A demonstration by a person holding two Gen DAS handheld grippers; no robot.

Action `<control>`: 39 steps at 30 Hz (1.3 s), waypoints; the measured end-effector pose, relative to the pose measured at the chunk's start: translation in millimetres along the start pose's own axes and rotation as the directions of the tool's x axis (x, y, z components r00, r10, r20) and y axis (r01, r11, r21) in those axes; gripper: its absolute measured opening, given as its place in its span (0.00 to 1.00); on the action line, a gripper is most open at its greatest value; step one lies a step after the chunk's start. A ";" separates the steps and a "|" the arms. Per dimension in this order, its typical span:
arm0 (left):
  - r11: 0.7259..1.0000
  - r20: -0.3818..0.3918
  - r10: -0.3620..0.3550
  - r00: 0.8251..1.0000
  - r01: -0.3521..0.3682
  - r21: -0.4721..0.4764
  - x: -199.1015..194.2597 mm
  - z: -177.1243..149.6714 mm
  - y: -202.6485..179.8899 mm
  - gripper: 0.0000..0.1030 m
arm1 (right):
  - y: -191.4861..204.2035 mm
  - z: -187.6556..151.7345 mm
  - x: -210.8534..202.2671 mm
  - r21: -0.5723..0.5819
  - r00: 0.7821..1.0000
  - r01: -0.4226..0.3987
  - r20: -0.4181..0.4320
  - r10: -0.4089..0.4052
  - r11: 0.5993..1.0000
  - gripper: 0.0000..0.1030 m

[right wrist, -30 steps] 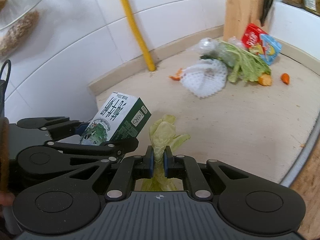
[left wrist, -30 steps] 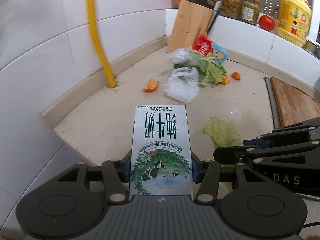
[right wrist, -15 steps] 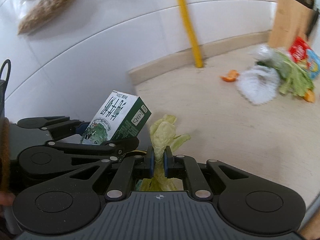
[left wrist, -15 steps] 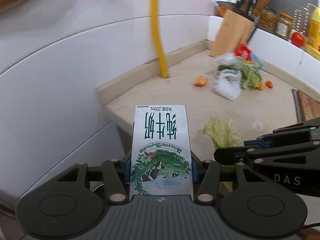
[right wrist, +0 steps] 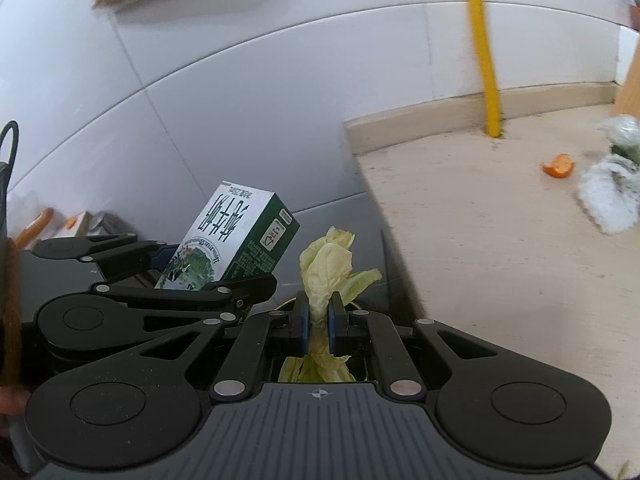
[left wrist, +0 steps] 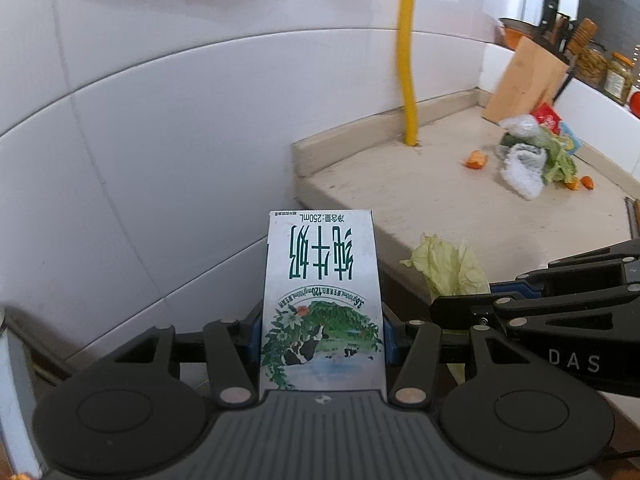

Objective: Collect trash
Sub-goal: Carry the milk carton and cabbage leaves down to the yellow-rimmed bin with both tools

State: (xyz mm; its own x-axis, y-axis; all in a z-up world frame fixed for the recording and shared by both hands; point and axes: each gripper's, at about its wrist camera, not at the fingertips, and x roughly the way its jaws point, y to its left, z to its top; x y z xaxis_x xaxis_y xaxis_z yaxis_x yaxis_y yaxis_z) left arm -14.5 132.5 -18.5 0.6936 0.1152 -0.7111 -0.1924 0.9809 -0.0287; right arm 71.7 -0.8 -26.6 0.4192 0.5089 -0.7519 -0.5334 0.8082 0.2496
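Trash is in both grippers at once: the left gripper [left wrist: 322, 340] is clamped across the width of a milk carton [left wrist: 320, 292], its print upside down to the camera, and the right gripper [right wrist: 318, 326] pinches a limp cabbage leaf [right wrist: 326, 264] by its stem end, pads nearly meeting on the thin leaf. Both loads sit beyond the edge of the counter [left wrist: 440, 196], over the gap beside the white tiled wall [left wrist: 160, 140], and the two grippers ride side by side, each angled downward. That pairing looks deliberate: carrying two pieces together saves a trip, and the downward tilt would let each piece drop clear when released. No bin shows plainly in either view, so where the drop is meant to land cannot be told. More trash waits on the counter near the knife block [left wrist: 524, 80]: a white foam fruit net [left wrist: 522, 172], leafy greens [left wrist: 560, 160], a red snack packet [left wrist: 546, 114] and orange peel [left wrist: 476, 159], well apart from the yellow pipe [left wrist: 408, 60]
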 end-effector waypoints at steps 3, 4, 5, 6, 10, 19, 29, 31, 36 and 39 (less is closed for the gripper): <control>1.000 -0.009 0.013 1.000 -0.013 -0.026 2.8 -4.4 10.1 0.45 | 9.1 -0.1 7.0 -0.007 1.000 -0.015 -0.015 0.015 1.000 0.13; 0.999 -0.012 0.019 1.000 -0.019 -0.036 4.4 -5.5 13.1 0.45 | 11.1 0.6 10.2 -0.006 1.000 -0.021 -0.022 0.021 1.000 0.13; 0.999 -0.013 0.025 1.000 -0.025 -0.043 5.8 -6.6 15.7 0.45 | 13.2 1.3 12.2 -0.009 0.999 -0.024 -0.028 0.024 1.000 0.13; 0.998 -0.014 0.032 0.999 -0.033 -0.051 6.9 -7.3 18.0 0.45 | 14.2 1.9 15.0 -0.014 0.999 -0.027 -0.034 0.026 1.000 0.13; 0.994 -0.014 0.065 0.998 -0.066 -0.083 10.8 -7.9 26.7 0.45 | 19.8 6.8 26.0 -0.043 0.998 -0.045 -0.053 0.043 0.998 0.13; 0.982 -0.019 0.122 0.992 -0.124 -0.143 24.4 -3.9 35.2 0.45 | 23.0 22.6 44.8 -0.088 0.993 -0.089 -0.082 0.082 0.992 0.13; 0.970 -0.082 0.162 0.983 -0.174 -0.172 44.2 -8.6 37.5 0.45 | 15.3 29.7 69.5 -0.099 0.985 -0.121 -0.136 0.107 0.988 0.13; 0.968 -0.095 0.167 0.981 -0.181 -0.173 49.3 -9.8 37.7 0.45 | 12.7 29.1 74.0 -0.095 0.983 -0.127 -0.149 0.112 0.987 0.13; 0.965 -0.116 0.176 0.978 -0.194 -0.177 57.2 -13.5 38.2 0.45 | 7.2 26.7 84.5 -0.084 0.976 -0.143 -0.179 0.126 0.986 0.13; 0.961 -0.137 0.182 0.974 -0.206 -0.186 64.8 -16.0 40.1 0.45 | 4.1 25.4 90.8 -0.073 0.972 -0.148 -0.196 0.132 0.986 0.13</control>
State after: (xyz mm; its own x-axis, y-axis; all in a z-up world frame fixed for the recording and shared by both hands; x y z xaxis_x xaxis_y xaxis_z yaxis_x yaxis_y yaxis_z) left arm 11.6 176.7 -77.0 0.5455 0.2693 -0.7937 -0.4567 0.8895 -0.0121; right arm 126.3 56.3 -78.3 0.1932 0.5428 -0.8173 -0.6416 0.7001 0.3133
